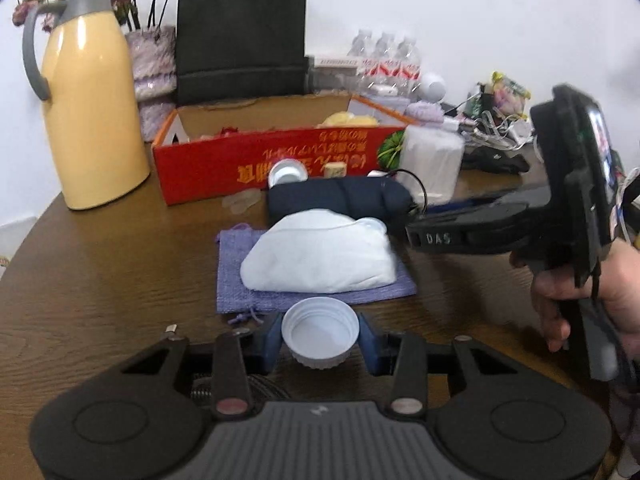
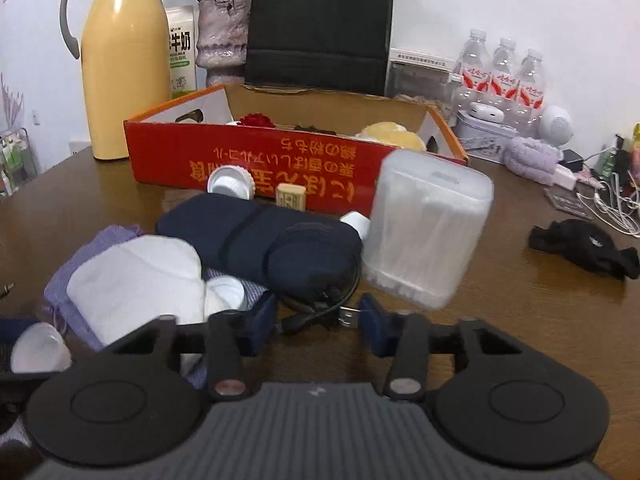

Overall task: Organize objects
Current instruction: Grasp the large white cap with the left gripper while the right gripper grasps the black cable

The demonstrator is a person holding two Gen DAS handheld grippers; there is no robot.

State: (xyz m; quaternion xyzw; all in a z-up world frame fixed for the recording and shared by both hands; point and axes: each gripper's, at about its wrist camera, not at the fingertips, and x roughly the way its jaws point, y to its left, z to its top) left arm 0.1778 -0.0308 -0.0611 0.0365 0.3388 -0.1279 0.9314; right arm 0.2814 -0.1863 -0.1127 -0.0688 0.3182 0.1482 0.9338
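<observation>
Your left hand-held gripper (image 1: pixel 320 340) is clamped on a white plastic bottle cap (image 1: pixel 320 330), open side up, with a blue fingertip (image 1: pixel 269 344) pressed against each side of it, just above the wooden tabletop (image 1: pixel 100 272). Just beyond the cap lies a purple cloth pouch (image 1: pixel 234 276) flat on the tabletop, and a folded white cloth (image 1: pixel 320 258) rests on top of it. Behind that sits a rolled dark navy bundle (image 1: pixel 340 200) with a black cord (image 2: pixel 320 312) around it. Your right hand-held gripper (image 2: pixel 318 322) reaches in from the right; its jaws stand partly apart with the cord's plug end lying between the fingertips, and you cannot tell from this view whether the pads press on it. A clear box of cotton swabs (image 2: pixel 428 240) stands tilted just right of the navy bundle. Behind it, a second white cap (image 2: pixel 230 182) and a small mahjong tile (image 2: pixel 291 196) sit against the front of the open red cardboard box (image 2: pixel 248 160), which holds a red flower and a pale yellow item. A yellow thermos jug (image 1: pixel 90 100) stands at the left, a black paper bag (image 1: pixel 242 36) behind the box, and water bottles (image 2: pixel 500 76) toward the right.
</observation>
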